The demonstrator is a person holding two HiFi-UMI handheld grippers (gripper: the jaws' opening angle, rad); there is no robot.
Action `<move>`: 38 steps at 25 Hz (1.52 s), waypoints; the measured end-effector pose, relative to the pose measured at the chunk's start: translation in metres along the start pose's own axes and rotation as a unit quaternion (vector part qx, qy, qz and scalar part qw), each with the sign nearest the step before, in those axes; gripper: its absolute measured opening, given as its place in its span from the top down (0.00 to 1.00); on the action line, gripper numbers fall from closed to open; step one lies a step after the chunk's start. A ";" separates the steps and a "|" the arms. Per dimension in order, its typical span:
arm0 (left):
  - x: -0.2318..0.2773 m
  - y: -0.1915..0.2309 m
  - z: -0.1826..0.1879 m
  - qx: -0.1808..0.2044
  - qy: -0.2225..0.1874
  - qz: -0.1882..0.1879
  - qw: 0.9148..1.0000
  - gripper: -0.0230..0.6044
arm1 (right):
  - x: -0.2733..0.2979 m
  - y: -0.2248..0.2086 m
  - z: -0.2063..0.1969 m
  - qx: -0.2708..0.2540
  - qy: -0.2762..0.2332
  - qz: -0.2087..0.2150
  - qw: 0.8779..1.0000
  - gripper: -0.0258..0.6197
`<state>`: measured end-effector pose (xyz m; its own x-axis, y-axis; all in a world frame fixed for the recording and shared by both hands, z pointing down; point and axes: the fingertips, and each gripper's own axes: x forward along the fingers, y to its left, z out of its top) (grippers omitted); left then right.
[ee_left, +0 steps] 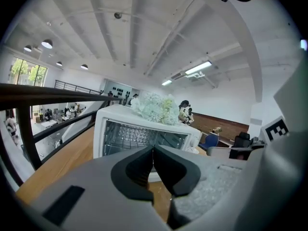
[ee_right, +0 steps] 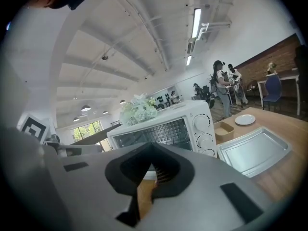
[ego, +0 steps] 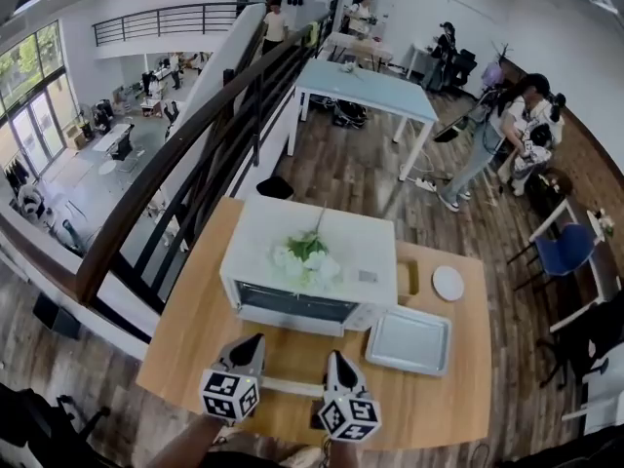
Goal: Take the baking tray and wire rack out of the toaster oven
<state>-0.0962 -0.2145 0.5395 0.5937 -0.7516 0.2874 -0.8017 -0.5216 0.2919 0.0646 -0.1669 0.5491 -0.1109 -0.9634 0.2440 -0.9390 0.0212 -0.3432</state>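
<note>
Can see rack (ee_left: 139, 136) only dimly inside oven (ego: 310, 261), ahead of clenched, empty left tongs (ego: 255, 341) and right tongs (ego: 336, 357); tray (ego: 409, 339) rightward on bench (ego: 195, 339).

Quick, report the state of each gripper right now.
Left gripper: shut, holding nothing.
Right gripper: shut, holding nothing.
</note>
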 end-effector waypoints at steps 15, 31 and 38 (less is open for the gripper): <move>0.075 0.049 -0.015 -0.172 0.035 -0.075 0.982 0.72 | 0.070 -0.023 -0.014 0.161 -0.004 -0.003 0.987 0.85; 0.148 0.077 -0.038 -0.308 0.065 -0.072 0.947 0.51 | 0.154 -0.057 -0.037 0.309 0.022 0.013 0.951 0.55; 0.169 0.084 -0.039 -0.311 0.056 -0.069 0.946 0.51 | 0.182 -0.067 -0.041 0.314 0.027 0.013 0.949 0.51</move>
<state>-0.0608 -0.3701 0.6480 0.7207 -0.6288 0.2919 -0.5409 -0.2467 0.8041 0.0936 -0.3330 0.6535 -0.1637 -0.9494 0.2679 -0.5578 -0.1348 -0.8189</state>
